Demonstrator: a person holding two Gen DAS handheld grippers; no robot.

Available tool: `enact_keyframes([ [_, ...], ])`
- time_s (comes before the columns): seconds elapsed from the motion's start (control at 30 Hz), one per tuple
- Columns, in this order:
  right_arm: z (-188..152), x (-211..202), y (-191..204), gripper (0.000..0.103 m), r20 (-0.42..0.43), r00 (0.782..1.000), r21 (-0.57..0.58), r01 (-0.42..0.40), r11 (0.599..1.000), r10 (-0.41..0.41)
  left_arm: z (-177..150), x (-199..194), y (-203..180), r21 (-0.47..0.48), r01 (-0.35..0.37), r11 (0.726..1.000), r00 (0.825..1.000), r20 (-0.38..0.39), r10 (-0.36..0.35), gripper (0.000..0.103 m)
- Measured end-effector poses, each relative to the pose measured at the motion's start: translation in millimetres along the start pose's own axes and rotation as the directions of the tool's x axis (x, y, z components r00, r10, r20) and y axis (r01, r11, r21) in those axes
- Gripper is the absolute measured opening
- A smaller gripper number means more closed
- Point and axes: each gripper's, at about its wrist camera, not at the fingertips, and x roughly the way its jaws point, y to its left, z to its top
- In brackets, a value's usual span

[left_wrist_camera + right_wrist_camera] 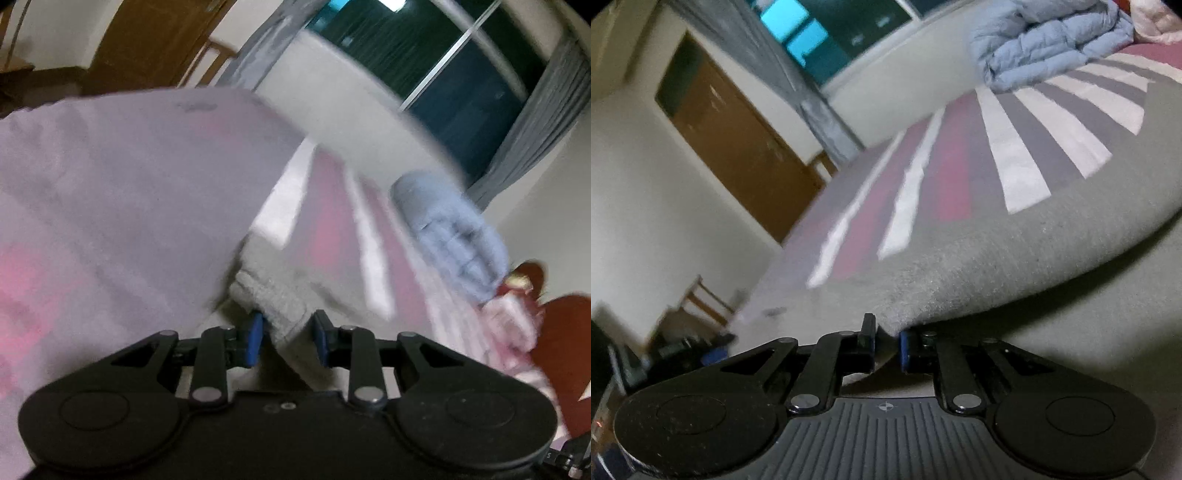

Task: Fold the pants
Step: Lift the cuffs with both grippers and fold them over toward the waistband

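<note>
The pants are grey fleece. In the left wrist view a thick hem of the pants [273, 295] sits between the blue pads of my left gripper [288, 339], which is shut on it; the cloth billows up to the left, blurred. In the right wrist view my right gripper [886, 349] is shut on a grey edge of the pants [997, 266], which stretches away to the right and hangs lifted above the bed.
A bed cover [960, 155] with red, grey and white stripes lies below. A folded blue quilt [1052, 44] sits at the far end, and also shows in the left wrist view [454, 232]. A wooden door [738, 140], a dark window [424, 55] and curtains stand behind.
</note>
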Motion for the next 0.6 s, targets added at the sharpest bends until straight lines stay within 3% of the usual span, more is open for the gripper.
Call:
enact_keyframes([
  [0.07, -14, 21, -11, 0.013, -0.097, 0.994, 0.013, 0.054, 0.998, -0.052, -10, 8, 7, -0.002, -0.033, 0.999, 0.999, -0.041, 0.033, 0.02],
  [0.17, -20, 18, -17, 0.013, -0.071, 0.997, 0.038, 0.04, 0.998, -0.037, -13, 7, 8, -0.003, -0.037, 0.999, 0.999, -0.031, 0.037, 0.02],
  [0.33, -14, 6, -10, 0.013, -0.041, 0.999, 0.013, 0.024, 1.0, -0.023, -9, -1, -10, 0.083, -0.065, 0.994, 0.998, -0.012, 0.066, 0.02],
  [0.43, -17, 18, -12, 0.013, -0.097, 0.994, 0.027, 0.049, 0.998, -0.046, -13, 10, -7, 0.097, -0.113, 0.989, 0.991, -0.062, 0.119, 0.02],
  [0.53, -11, 10, -16, 0.014, -0.105, 0.994, 0.039, 0.019, 0.999, -0.014, -17, -2, -12, 0.086, -0.12, 0.989, 0.992, -0.022, 0.123, 0.019],
  [0.6, -6, -12, -17, 0.043, -0.063, 0.998, 0.026, 0.015, 1.0, -0.014, -22, -18, -24, 0.113, -0.156, 0.981, 0.988, 0.028, 0.154, 0.017],
])
